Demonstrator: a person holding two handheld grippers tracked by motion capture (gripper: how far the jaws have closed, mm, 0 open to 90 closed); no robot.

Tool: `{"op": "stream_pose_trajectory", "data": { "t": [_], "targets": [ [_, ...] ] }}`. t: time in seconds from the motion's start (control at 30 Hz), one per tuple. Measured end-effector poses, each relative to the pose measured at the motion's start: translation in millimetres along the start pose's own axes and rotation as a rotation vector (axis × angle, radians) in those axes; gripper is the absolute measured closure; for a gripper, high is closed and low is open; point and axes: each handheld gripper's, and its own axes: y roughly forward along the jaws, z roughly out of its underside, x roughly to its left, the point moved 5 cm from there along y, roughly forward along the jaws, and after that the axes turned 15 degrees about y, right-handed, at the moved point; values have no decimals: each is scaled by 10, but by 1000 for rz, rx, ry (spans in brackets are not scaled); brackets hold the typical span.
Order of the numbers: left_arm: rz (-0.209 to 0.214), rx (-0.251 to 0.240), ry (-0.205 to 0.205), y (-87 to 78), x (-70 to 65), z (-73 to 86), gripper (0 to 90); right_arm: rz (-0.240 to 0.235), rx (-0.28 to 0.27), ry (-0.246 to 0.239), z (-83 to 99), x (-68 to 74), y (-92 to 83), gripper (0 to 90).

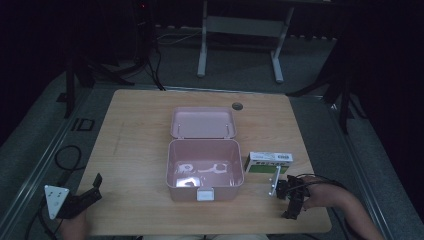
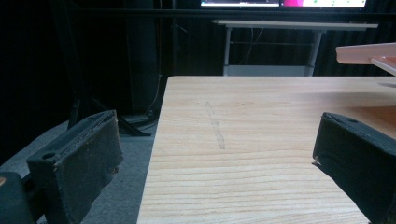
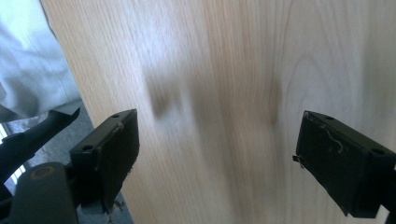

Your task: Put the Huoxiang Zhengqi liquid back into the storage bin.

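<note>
The desk (image 1: 135, 150) is seen carrying a pink box (image 1: 204, 172), lid laid open, at centre. A green-and-white carton (image 1: 270, 163) is noted just right of the box. The right hand-held gripper (image 1: 291, 199) is held just in front of the carton, jaws wide apart, empty. The left hand-held gripper (image 1: 90, 192) is held at the near left corner, jaws wide apart, empty.

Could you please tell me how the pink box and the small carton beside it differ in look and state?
The pink box is large with rounded corners; the carton is small, flat, white and green. The box stands open, its lid folded back; the carton is closed. The box sits mid-table; the carton lies nearer the right gripper. Both rest on the table.
</note>
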Motion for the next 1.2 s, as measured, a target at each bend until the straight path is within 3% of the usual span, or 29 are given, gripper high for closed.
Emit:
{"op": "stream_pose_trajectory", "data": {
  "t": [0.2, 0.37, 0.53, 0.67, 0.77, 1.2],
  "targets": [
    [1, -1, -1, 0, 0, 0, 10, -4, -17, -33, -165, 55, -35, 131],
    [3, -1, 0, 0, -1, 0, 10, 9, -14, -87, -293, 95, -55, 132],
    [4, -3, -2, -1, 1, 0, 10, 13, -3, -101, -411, 119, -97, 124],
    [6, -4, -2, -2, 2, 0, 10, 19, 19, -139, -469, 150, -112, 152],
    [6, -7, -4, -4, 3, 0, 10, 31, 2, -168, -503, 170, -162, 186],
    [10, -7, -4, -2, 1, 0, 9, 42, -5, -157, -526, 78, -388, 187]
  ]
}}
